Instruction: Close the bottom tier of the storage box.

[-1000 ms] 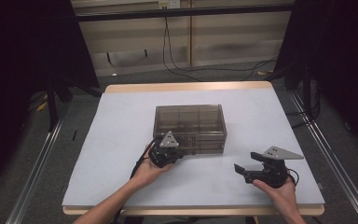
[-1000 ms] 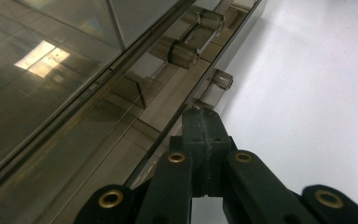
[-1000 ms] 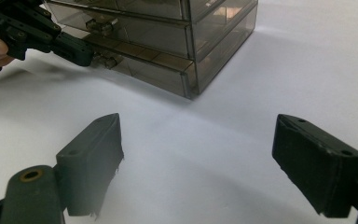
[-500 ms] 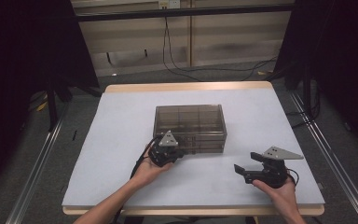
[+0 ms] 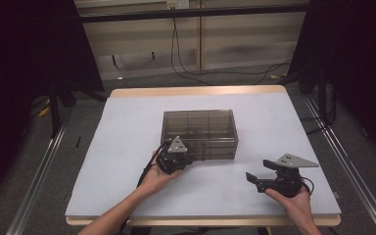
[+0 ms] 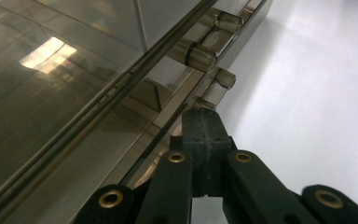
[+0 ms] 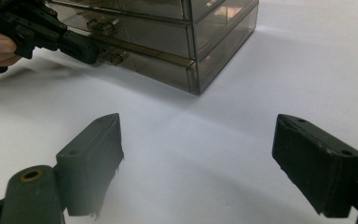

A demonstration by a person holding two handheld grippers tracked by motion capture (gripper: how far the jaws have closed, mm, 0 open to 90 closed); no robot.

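Observation:
A smoky see-through drawer box (image 5: 199, 128) stands in the middle of the white table (image 5: 122, 142). My left gripper (image 5: 188, 157) is shut, its tip pressed against the lower left of the box's front. In the left gripper view the closed jaws (image 6: 204, 116) end right at a small clear drawer knob (image 6: 224, 78); whether they pinch a knob I cannot tell. The right gripper view has that gripper (image 7: 81, 46) beside the knobs of the box (image 7: 214, 28). My right gripper (image 5: 252, 180) stands open near the front right of the table, with nothing between its fingers (image 7: 198, 128).
The table's wooden back edge (image 5: 196, 91) lies behind the box. Metal rails (image 5: 340, 156) run along both sides of the table, and cables (image 5: 235, 72) trail on the floor beyond. White tabletop stretches between the box and my right gripper.

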